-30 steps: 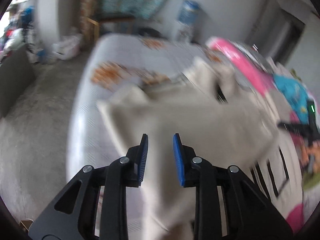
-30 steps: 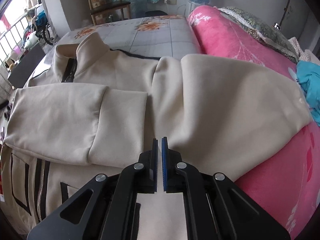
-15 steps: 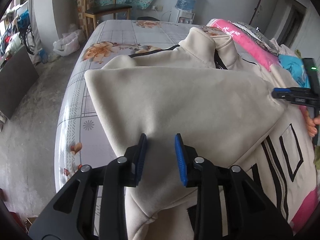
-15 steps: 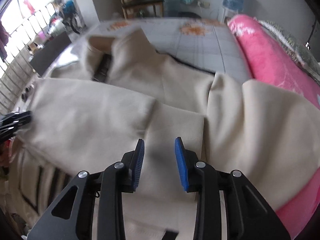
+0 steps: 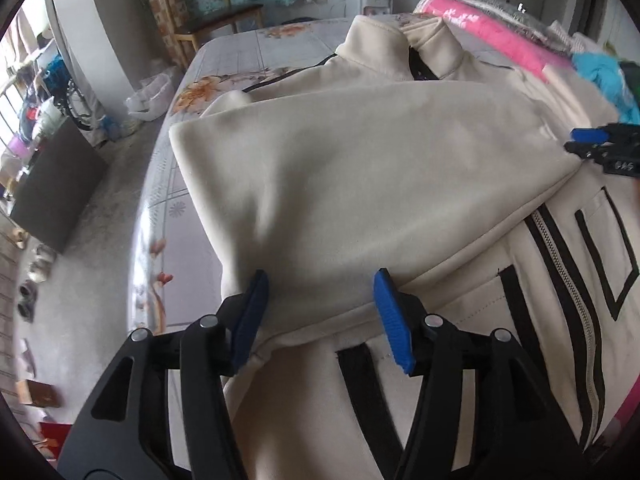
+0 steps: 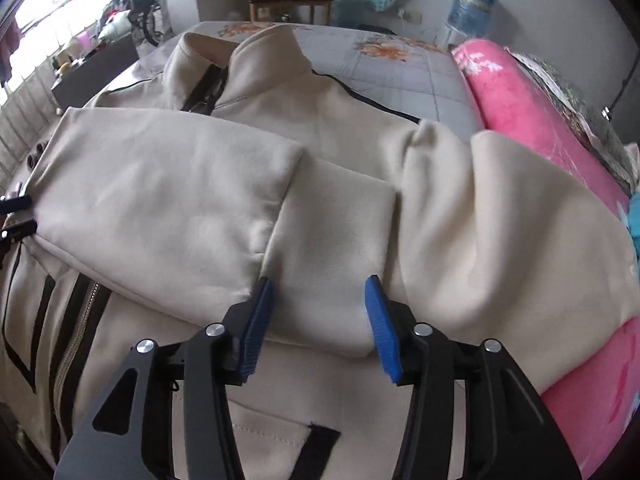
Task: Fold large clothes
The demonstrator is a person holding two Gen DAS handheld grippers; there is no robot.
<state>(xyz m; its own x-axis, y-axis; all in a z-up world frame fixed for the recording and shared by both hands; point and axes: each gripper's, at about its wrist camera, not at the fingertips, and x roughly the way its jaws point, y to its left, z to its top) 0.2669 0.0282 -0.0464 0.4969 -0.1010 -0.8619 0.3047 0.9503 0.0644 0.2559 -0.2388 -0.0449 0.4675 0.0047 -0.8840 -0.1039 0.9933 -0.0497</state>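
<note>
Over the jacket (image 5: 360,168), left claw (image 5: 318,312) just opened, empty.

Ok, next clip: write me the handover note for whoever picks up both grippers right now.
Left gripper: open, jaws have just been opening, over the left sleeve; nothing gripped.
Right gripper: open, jaws have just been opening, above the right sleeve's cuff; nothing gripped.
Cream jacket lies front up on the bed, zipped, collar at the far end.
Done: both sleeves folded across the chest, cuffs meeting near the middle.
Left: probably fold the body, hem toward collar, and smooth it.
</note>
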